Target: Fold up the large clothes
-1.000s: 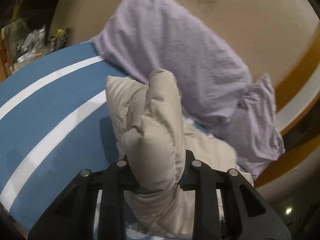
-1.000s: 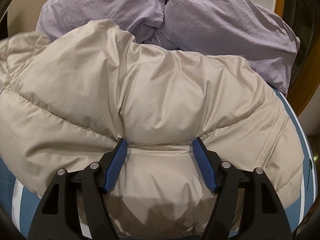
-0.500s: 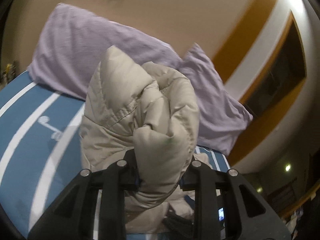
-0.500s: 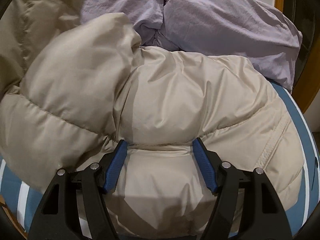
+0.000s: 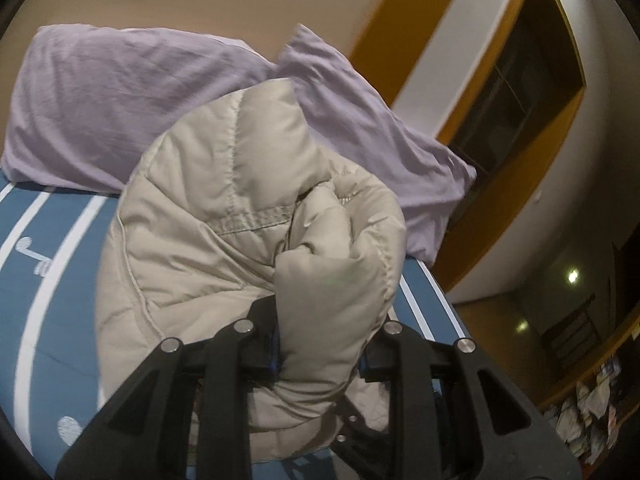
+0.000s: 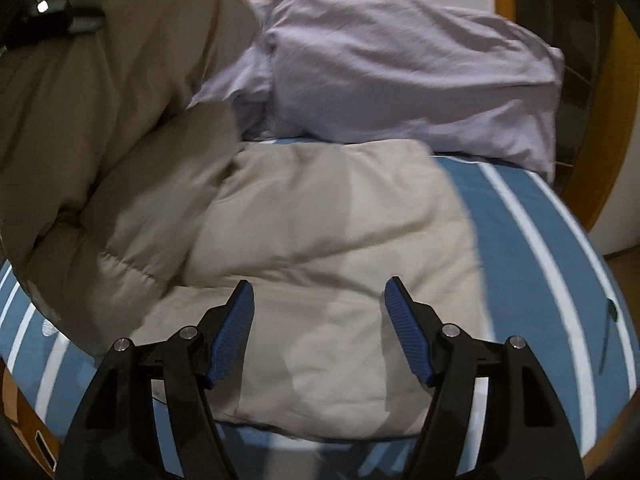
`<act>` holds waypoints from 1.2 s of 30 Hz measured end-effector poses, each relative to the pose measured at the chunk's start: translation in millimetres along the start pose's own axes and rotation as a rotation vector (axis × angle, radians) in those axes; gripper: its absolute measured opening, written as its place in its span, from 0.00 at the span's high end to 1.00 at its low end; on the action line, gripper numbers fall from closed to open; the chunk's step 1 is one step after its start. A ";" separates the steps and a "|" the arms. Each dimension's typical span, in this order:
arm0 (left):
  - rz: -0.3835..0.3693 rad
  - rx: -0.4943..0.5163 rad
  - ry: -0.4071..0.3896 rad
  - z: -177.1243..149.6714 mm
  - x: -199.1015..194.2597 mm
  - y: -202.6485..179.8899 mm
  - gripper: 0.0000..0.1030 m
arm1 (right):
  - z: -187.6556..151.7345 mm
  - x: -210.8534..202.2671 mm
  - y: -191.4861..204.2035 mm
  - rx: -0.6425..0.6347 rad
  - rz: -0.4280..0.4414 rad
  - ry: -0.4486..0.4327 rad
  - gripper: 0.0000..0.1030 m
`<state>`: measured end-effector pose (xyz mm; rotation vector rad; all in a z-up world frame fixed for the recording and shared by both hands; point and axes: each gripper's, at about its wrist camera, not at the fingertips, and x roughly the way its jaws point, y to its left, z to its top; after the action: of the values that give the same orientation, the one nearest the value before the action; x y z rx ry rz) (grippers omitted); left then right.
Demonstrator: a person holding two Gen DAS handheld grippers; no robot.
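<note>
The beige puffer jacket (image 6: 320,264) lies on the blue bedspread with white stripes (image 6: 532,240), its lower part flat in front of me, and one side of it is lifted up at the left of the right wrist view. That lifted part is a thick quilted bunch, prob. a sleeve or the shoulder w/ a seam, and my left gripper (image 5: 320,352) holds it: the jaws are narrow and pressed on the padding from both sides. My right gripper (image 6: 320,332) holds nothing; its blue pads (image 6: 234,336) stand wide apart, just above the flat part of the jacket, and I see no fabric between them. Behind the jacket, two lilac pillows (image 6: 400,64) lean against the wall (image 5: 240,0), touching the far edge of the jacket or very near it, I cannot tell which. I judge the step in hand is the folding of one side across the body, approx. the first fold. The next move calls for me to carry the bunch over the flat part, lower it so the edge lands straight, then release. The right gripper can press the flat part so it does not slide. The filling is springy, so the fold may open again.
</note>
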<state>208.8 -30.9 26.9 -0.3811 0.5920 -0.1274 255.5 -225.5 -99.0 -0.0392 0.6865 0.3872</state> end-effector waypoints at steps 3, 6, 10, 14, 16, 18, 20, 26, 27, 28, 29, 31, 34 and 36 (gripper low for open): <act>-0.006 0.037 0.031 -11.2 16.6 -17.1 0.74 | -4.4 -5.5 -19.5 0.017 -0.039 -0.011 0.32; -0.009 0.082 0.068 -24.2 35.6 -38.9 0.74 | -9.4 -9.1 -37.8 0.043 -0.064 -0.011 0.32; -0.010 0.129 0.113 -38.0 57.3 -58.6 0.74 | -14.8 -13.2 -57.4 0.083 -0.081 -0.012 0.32; -0.005 0.167 0.158 -51.1 80.9 -74.6 0.74 | -20.1 -16.9 -72.8 0.117 -0.092 -0.012 0.32; 0.002 0.186 0.180 -59.4 89.6 -81.5 0.74 | -21.7 -18.6 -78.5 0.129 -0.100 -0.011 0.32; 0.024 0.223 0.187 -66.8 93.1 -89.1 0.74 | -23.2 -20.4 -83.1 0.139 -0.108 -0.011 0.32; 0.042 0.255 0.177 -69.5 91.5 -95.2 0.68 | -25.0 -23.8 -88.3 0.154 -0.116 -0.013 0.32; 0.073 0.310 0.132 -67.2 70.5 -103.8 0.42 | -27.2 -30.3 -100.3 0.195 -0.126 -0.011 0.32; 0.079 0.320 0.120 -65.9 65.2 -105.5 0.39 | -27.7 -32.8 -100.3 0.197 -0.127 -0.013 0.32; 0.083 0.328 0.111 -64.0 60.0 -106.3 0.38 | -27.5 -35.4 -100.2 0.198 -0.128 -0.016 0.32; 0.085 0.334 0.103 -63.9 54.9 -106.9 0.36 | -27.8 -37.3 -99.4 0.198 -0.129 -0.019 0.32; 0.095 0.346 0.084 -61.3 43.0 -107.1 0.34 | -26.9 -41.6 -99.3 0.202 -0.128 -0.026 0.32; 0.119 0.359 0.052 -54.6 27.5 -105.6 0.31 | -26.1 -48.1 -98.4 0.210 -0.126 -0.035 0.32; 0.146 0.363 0.031 -50.5 18.0 -100.8 0.30 | -26.1 -51.5 -98.5 0.212 -0.124 -0.041 0.32</act>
<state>194.1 -143.8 17.9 0.0164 0.6114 -0.0986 238.8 -338.4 -96.0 0.1264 0.6782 0.1943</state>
